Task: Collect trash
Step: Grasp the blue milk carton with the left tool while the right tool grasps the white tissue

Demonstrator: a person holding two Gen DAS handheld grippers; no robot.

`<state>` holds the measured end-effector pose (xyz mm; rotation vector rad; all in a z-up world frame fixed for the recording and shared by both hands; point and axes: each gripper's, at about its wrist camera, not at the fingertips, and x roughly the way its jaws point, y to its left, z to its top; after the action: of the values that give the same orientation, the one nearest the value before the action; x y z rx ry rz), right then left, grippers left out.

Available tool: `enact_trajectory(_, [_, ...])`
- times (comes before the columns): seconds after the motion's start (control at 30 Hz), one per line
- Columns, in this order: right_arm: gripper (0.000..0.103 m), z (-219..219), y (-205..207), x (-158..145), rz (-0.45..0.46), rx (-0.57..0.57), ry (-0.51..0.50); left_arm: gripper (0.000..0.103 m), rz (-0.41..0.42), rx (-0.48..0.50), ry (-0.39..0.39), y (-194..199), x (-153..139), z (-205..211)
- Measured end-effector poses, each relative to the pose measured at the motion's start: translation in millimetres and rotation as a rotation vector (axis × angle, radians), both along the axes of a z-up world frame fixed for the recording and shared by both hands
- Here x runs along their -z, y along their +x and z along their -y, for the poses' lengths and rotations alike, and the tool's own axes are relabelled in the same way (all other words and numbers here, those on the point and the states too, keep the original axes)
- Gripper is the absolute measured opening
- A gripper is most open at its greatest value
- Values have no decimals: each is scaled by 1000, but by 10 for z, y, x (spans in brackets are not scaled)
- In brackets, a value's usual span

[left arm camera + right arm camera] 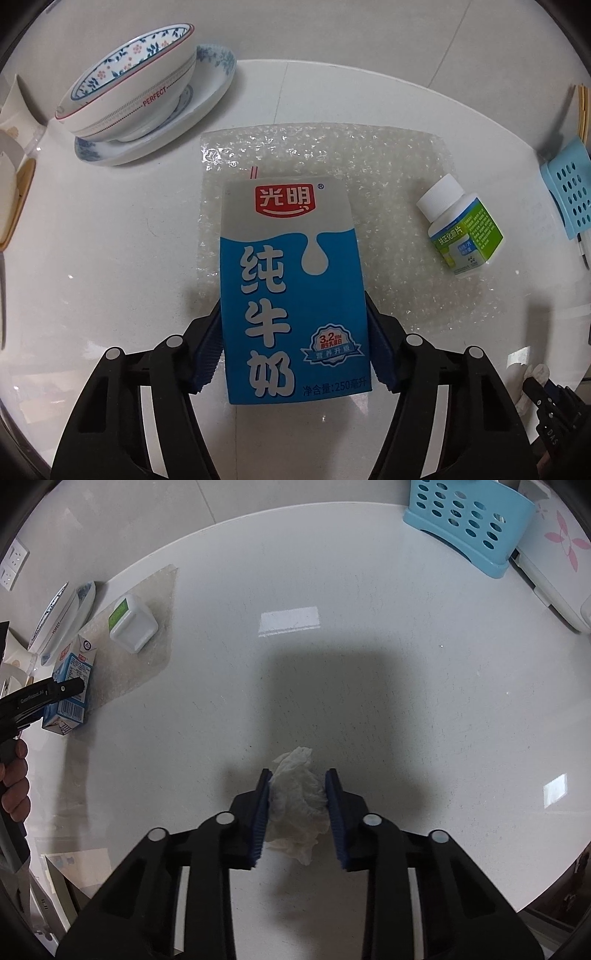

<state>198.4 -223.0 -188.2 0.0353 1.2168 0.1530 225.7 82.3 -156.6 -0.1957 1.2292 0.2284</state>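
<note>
My left gripper (293, 332) is shut on a blue and white milk carton (291, 288) and holds it over the white round table (110, 258). The carton also shows in the right wrist view (68, 690), at the far left with the left gripper on it. My right gripper (297, 805) is closed around a crumpled white tissue (297, 801), which sits between both pads just above the table. A sheet of bubble wrap (369, 177) lies flat behind the carton. A white pill bottle (461, 225) with a green label lies on its right part.
A floral bowl (129, 81) stands on a blue-patterned plate (207, 107) at the back left. A light blue perforated basket (469, 524) stands at the table's far right edge, next to a white box with a pink flower (561, 550).
</note>
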Motion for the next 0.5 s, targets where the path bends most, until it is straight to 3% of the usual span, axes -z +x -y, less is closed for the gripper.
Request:
enact_trajectory(0.13, [16,40,3,2,-2,13,16,64,10,5,11,-81,-48,93])
enact_trajectory(0.5, [15,83,-35,-225,47,19,42,64,43,26,26,-353,-279,295])
